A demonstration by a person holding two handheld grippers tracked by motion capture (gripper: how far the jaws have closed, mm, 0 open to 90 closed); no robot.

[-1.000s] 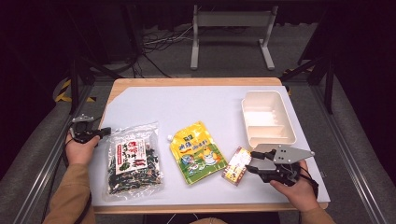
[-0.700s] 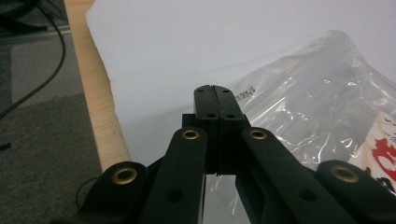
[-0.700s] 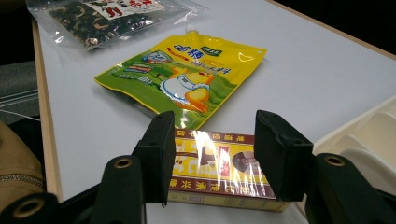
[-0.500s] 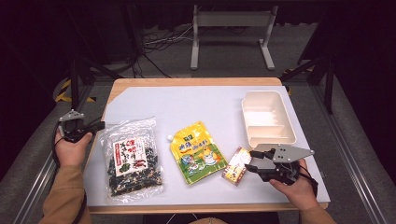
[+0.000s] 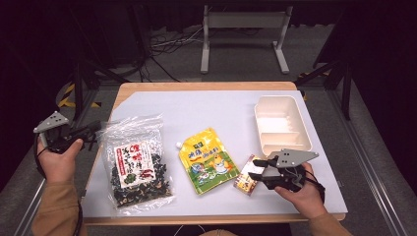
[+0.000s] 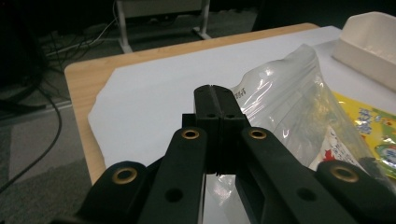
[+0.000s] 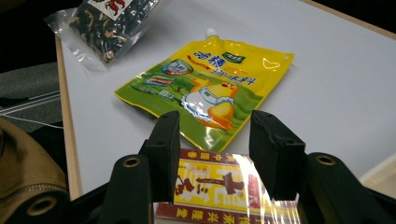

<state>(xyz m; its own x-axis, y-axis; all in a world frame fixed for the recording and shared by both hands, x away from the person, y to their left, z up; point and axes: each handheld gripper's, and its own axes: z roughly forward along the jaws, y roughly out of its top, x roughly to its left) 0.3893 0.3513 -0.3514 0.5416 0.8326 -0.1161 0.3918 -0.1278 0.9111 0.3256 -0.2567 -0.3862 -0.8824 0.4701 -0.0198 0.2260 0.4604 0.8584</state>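
Near the worktop's front right corner, the right tool [image 7: 212, 154] has just been closing around a small, light, stiff, glossy-wrapped box [image 7: 219, 186], best gripped across its sides. The left tool [image 6: 215, 100] is closed, empty.

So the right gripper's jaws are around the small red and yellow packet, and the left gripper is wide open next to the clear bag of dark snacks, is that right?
Not quite. The left gripper is shut, its jaws pressed together with nothing between them, as the left gripper view shows. It is beside the clear bag of dark snacks. The right gripper does have its jaws, which have just been closing, around the small red and yellow packet.
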